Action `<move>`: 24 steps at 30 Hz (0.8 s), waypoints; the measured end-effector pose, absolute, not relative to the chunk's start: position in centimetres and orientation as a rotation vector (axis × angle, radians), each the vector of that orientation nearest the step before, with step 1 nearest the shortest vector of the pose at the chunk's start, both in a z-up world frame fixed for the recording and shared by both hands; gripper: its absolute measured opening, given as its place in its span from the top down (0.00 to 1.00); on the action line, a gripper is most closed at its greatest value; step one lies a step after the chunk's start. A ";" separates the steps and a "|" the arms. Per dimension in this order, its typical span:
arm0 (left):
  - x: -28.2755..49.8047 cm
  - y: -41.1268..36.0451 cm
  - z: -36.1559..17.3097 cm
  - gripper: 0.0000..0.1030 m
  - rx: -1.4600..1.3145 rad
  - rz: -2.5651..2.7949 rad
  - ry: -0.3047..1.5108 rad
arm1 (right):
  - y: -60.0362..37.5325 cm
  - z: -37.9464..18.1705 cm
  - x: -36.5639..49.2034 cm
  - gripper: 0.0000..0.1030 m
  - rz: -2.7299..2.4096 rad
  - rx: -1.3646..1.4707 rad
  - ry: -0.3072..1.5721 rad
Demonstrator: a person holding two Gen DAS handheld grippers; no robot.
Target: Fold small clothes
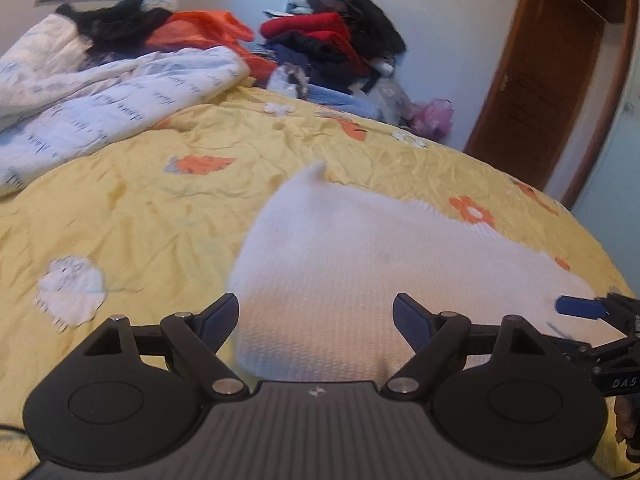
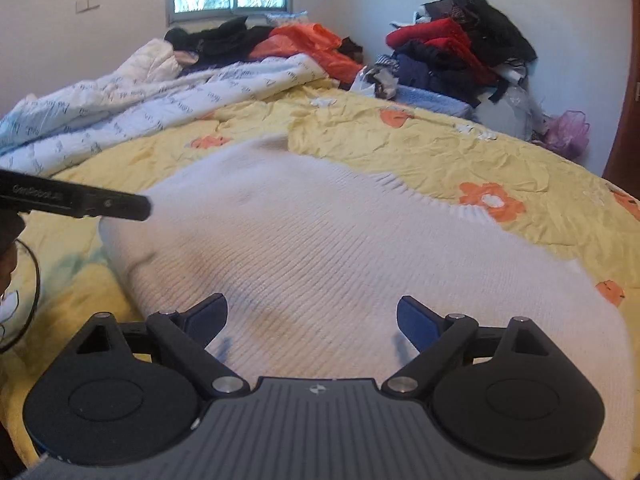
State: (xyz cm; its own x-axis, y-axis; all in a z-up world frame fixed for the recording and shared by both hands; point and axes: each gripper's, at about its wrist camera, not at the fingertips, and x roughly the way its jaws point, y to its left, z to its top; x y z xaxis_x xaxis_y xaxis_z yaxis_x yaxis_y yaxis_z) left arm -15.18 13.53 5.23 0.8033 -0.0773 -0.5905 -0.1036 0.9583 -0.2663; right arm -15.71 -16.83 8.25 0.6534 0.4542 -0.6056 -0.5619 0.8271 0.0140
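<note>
On the yellow bedspread (image 2: 400, 148) lies a white knit (image 2: 320, 232), spread flat with its long axis running left to right across both views. Both grippers hang low at its near edge, fingers wide and holding nothing. The left gripper (image 1: 316, 320) sits over the knit's left end, the right gripper (image 2: 312, 320) over its middle, so the cloth lies straight ahead of both; either could pinch the near hem, I judge.

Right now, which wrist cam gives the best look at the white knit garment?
Right wrist. The white knit garment fills most of the frame there, its ribbed far edge visible, lying on the yellow bedspread. Left wrist shows it narrower and blurrier, its near part hidden behind the left gripper.
</note>
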 end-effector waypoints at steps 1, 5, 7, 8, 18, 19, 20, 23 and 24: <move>-15.5 14.4 4.9 0.17 -0.363 0.033 0.663 | -17.8 8.5 -15.5 0.08 0.560 -0.158 0.620; -15.8 17.6 2.9 0.17 -0.706 0.050 0.736 | -21.2 8.8 -12.4 0.06 0.454 -0.126 0.586; -15.7 19.0 1.6 0.17 -0.935 0.025 0.747 | -22.0 8.6 -10.5 0.06 0.421 -0.140 0.565; -15.5 19.3 1.0 0.17 -1.019 0.020 0.751 | -22.3 8.3 -9.5 0.06 0.402 -0.149 0.559; -12.8 18.5 -0.5 0.16 -1.229 0.129 0.698 | -23.8 4.0 -6.8 0.00 0.409 -0.039 0.596; -12.6 18.2 -0.4 0.16 -1.217 0.141 0.692 | -23.9 4.1 -6.7 0.00 0.415 -0.030 0.597; -12.6 17.9 -0.2 0.16 -1.206 0.158 0.682 | -24.1 4.1 -6.7 0.00 0.422 -0.017 0.597; -12.2 17.0 0.0 0.17 -1.169 0.214 0.633 | -24.5 4.2 -6.7 0.00 0.433 0.016 0.592; -12.1 16.6 0.2 0.17 -1.145 0.233 0.620 | -24.6 4.2 -6.7 0.00 0.435 0.023 0.588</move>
